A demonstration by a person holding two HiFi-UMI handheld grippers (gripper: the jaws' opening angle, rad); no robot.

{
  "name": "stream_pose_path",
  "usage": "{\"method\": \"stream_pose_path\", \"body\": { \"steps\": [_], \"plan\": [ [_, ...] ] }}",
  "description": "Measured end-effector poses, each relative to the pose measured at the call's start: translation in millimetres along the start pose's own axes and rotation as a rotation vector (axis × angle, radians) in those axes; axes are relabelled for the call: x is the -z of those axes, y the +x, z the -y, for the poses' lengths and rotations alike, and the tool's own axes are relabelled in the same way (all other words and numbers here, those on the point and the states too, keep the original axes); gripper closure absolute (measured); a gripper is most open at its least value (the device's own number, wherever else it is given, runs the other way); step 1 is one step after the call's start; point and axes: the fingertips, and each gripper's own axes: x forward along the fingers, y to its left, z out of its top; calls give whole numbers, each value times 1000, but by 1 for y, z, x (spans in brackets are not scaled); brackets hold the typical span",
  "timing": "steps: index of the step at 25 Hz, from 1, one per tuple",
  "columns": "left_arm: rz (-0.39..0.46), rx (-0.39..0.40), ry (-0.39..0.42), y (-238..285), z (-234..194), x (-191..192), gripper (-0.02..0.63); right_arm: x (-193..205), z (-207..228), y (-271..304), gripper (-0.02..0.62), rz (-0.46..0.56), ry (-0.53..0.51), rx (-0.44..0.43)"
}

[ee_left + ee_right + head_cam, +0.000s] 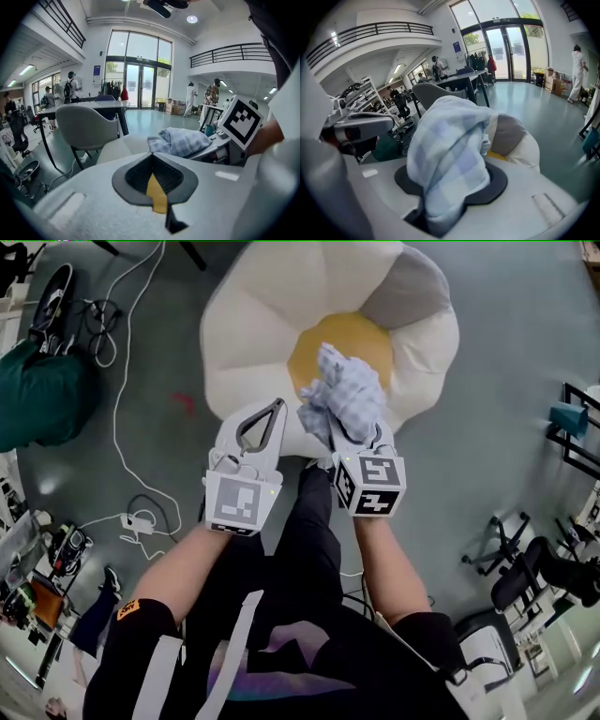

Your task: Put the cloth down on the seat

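The cloth is gripped in a bunch between the fingers of the right gripper. The fingers of the left gripper are closed tip to tip, with nothing between them. Both are held at the front of the white seat, with the cloth over its yellow middle.

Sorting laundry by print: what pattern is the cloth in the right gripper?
Pale blue and white check; the cloth shows best in the right gripper view.
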Motion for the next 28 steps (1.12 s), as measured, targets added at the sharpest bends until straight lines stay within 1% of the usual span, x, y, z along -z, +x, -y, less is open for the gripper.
{"method": "stream_pose_path", "body": {
  "steps": [5, 11, 20, 28],
  "plan": [
    [-49, -15, -48, 26, -8, 49, 607, 30, 13, 41, 397, -56, -18, 13],
    [-87, -28, -81, 59, -12, 104, 607, 65, 34, 88, 390, -121, -33, 27],
    [-178, -95, -144, 95, -23, 190, 607, 115, 61, 146, 382, -207, -71, 30],
    [-223, -109, -168, 127, -28, 240, 607, 156, 82, 193, 379, -288, -111, 32]
  ]
}}
